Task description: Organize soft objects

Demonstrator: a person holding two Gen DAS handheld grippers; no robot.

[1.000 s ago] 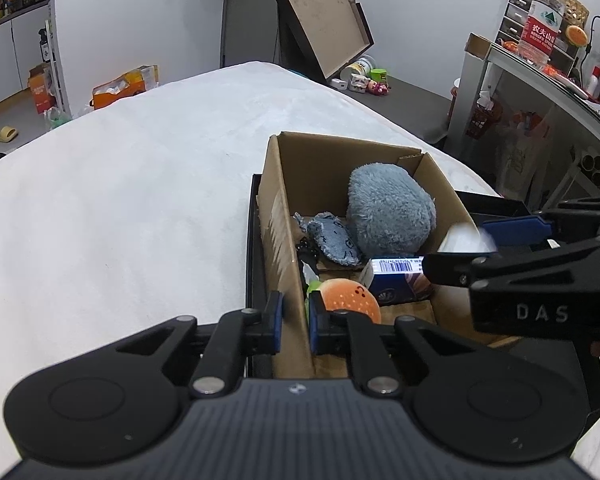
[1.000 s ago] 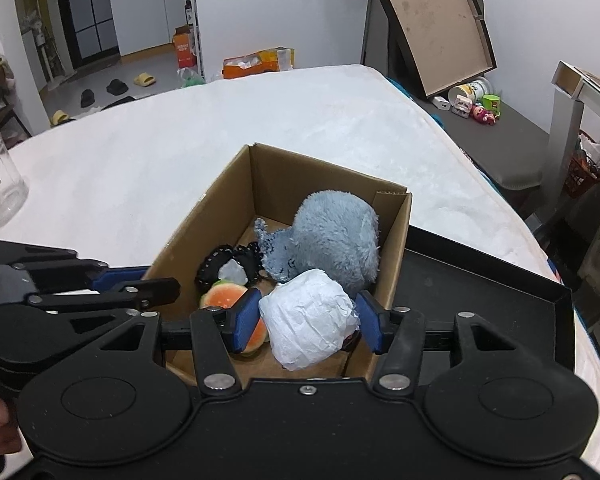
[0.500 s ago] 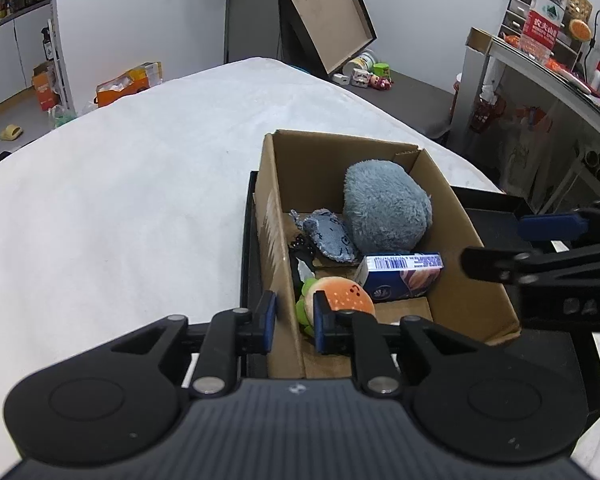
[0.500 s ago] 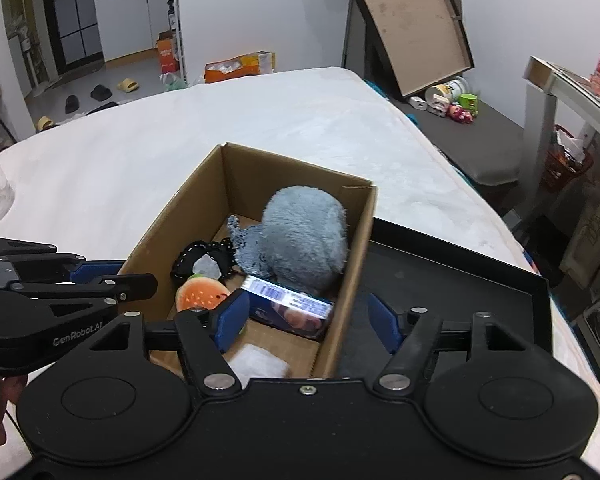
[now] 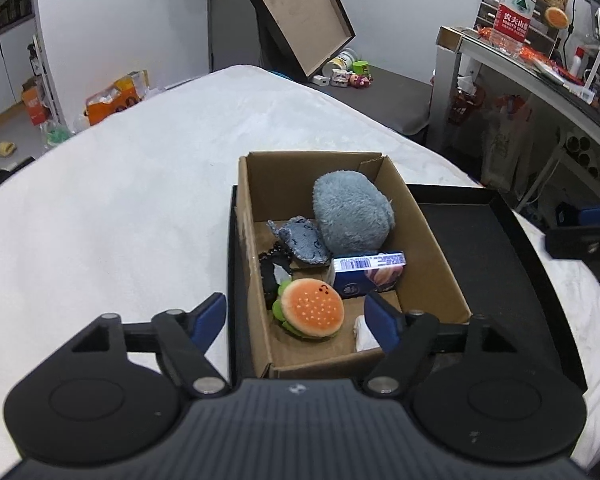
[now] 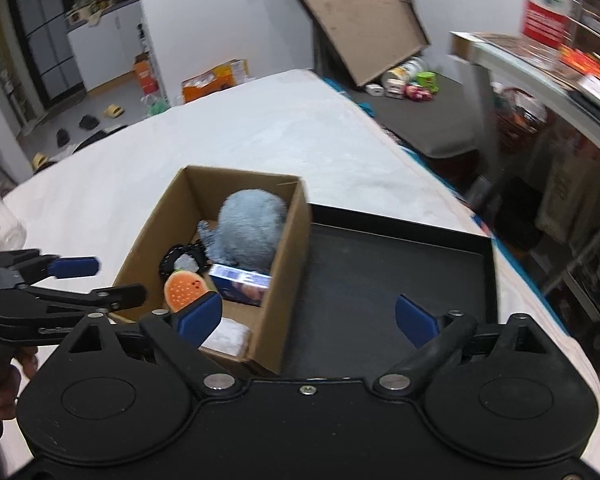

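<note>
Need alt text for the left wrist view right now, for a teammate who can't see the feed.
An open cardboard box sits in a black tray on a white padded surface, holding a grey plush, a burger plush, a blue carton and a white wad. The left gripper, jaws just opened and empty, hovers at the box's near end.

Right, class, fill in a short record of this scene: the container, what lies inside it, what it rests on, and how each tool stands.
container: open cardboard box
rests on: black tray, at its left end, on a white cover
inside, far end: grey plush, small denim piece beside it
inside, near end: burger plush, blue carton, white wad
left tool: jaws just opened, nothing held
right tool: jaws just opened, nothing held
</note>
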